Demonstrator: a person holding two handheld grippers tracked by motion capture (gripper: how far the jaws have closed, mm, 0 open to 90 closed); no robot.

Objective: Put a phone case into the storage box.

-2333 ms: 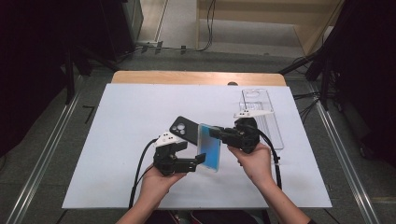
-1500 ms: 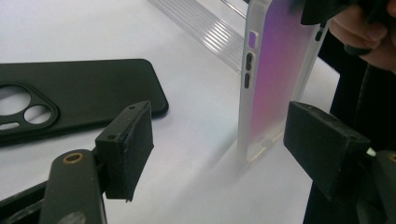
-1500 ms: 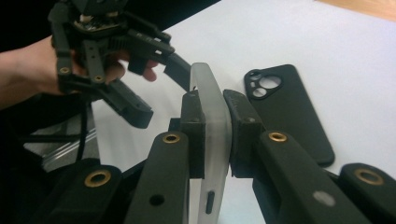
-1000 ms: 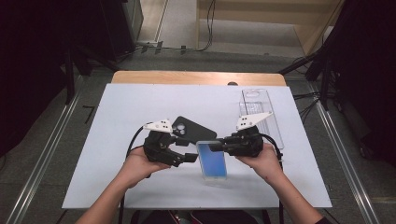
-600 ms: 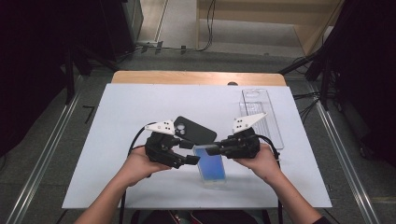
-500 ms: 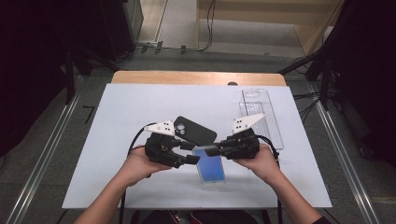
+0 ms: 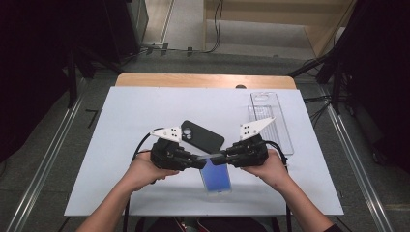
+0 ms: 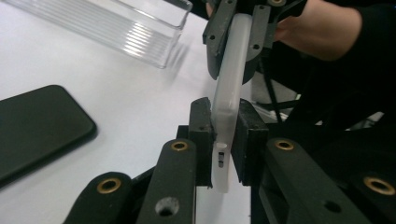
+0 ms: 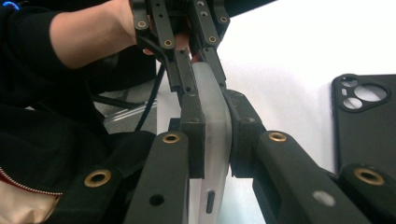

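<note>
While both grippers held the phone (image 7: 216, 176) just above the white tabletop (image 7: 121, 121), even pressure would have kept it from twisting. Left gripper (image 8: 219, 135) had just closed on its edge; right gripper (image 9: 212, 135) was clamped on the opposite edge. Phone: pale frame, blue screen up.

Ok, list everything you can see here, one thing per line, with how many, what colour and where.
Phone: one, white edge, blue face, held between both grippers, near table edge.
Phone case: one, black, flat on the table behind the grippers.
Clear tray: one, transparent, far right of the table.
Table: one, white top.
Left hand-held gripper: one, black, jaws just closed on the phone.
Right hand-held gripper: one, black, clamped on the phone.
</note>
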